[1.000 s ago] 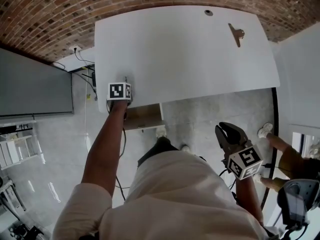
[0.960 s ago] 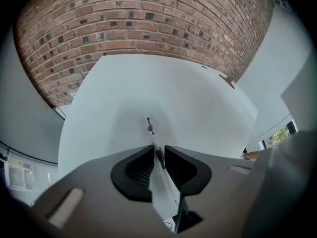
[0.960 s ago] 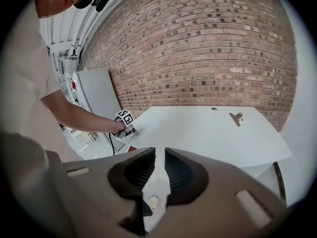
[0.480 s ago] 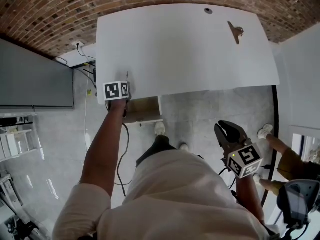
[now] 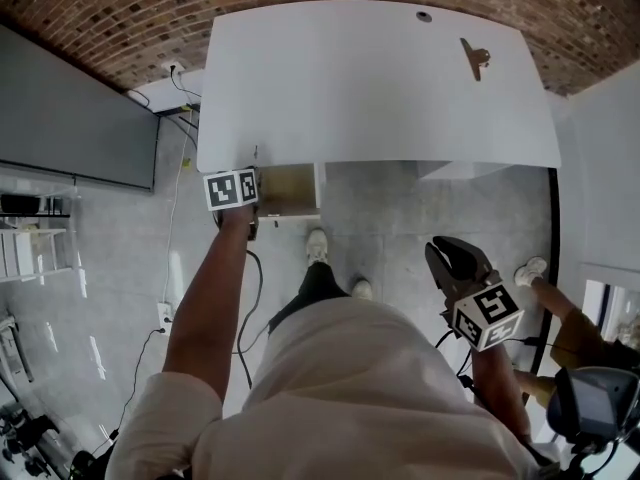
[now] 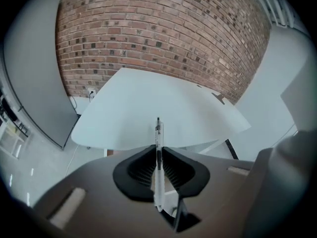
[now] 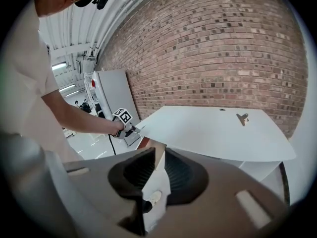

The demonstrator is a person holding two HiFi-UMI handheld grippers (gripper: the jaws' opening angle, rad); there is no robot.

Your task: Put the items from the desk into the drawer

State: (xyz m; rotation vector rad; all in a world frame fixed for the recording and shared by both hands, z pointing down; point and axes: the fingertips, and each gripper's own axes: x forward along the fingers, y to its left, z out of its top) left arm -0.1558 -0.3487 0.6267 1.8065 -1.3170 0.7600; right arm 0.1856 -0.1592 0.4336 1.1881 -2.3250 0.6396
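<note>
A clear pen [image 6: 158, 155] with a black tip stands upright between the jaws of my left gripper [image 6: 158, 150], which is shut on it. In the head view that gripper [image 5: 248, 173] hangs at the white desk's [image 5: 370, 88] front left corner, beside the open wooden drawer [image 5: 288, 190] under the desk. A brown clip [image 5: 473, 58] lies at the desk's far right. Lower right, off the desk and above the floor, my right gripper [image 5: 450, 258] holds nothing. Its jaws stand open by a narrow gap [image 7: 159, 155].
A brick wall [image 5: 100, 28] runs behind the desk. A grey panel [image 5: 70, 118] stands to the left, with cables [image 5: 180, 118] and a wall socket by the desk corner. Another person's shoe [image 5: 528, 270] and sleeve [image 5: 575, 328] show at the right edge.
My left gripper with the pen has drawn back from over the desk's corner to its front edge beside the drawer. More of the open drawer now shows. The right gripper has barely moved.
</note>
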